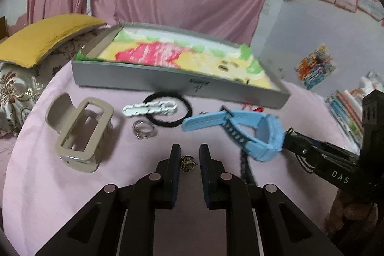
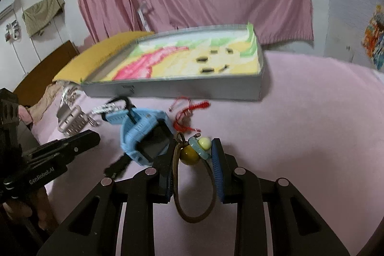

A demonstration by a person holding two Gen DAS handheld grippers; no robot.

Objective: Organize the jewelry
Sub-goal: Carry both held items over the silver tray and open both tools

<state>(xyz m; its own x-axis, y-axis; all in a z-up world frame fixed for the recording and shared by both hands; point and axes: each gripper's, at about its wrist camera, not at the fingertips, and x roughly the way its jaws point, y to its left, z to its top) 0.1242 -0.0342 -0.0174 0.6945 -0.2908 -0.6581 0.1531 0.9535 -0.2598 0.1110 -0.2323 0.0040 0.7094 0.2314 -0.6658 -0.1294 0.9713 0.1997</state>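
Claw clip [image 1: 80,133], beige and rigid, lies far to the left of the left gripper [image 1: 189,161]'s fingers, on the pink cover [image 1: 36,184]. Nearer, ahead and slightly left of the fingertips, sit a silver ring [image 1: 144,132], a white chain piece [image 1: 150,109] and a black hair tie [image 1: 168,109], all short of the grey tray [image 1: 148,80]. Between the left fingers themselves is a small brass-coloured earring [image 1: 188,162], its post pointing at the right pad; the jaws are drawn in close about it, pinching it across bead and post as far as I can judge. It is tiny, light and hard, so it could slip or twist out if the pinch shifts.

Right of those fingers lies the blue watch [image 1: 240,131], its rubbery strap floppy.

Further right, the right gripper [image 2: 193,150] holds a brown cord loop [image 2: 194,186] with a yellow bead [image 2: 189,155], a pale bead and a blue ring threaded on it (the loop hangs back between the fingers). The pads appear to press the cord's sides. Soft cord gives under pressure, while the glossy beads look slippery; the cord is the safer hold. A red string [image 2: 189,112] lies just ahead of these fingertips, before the tray.
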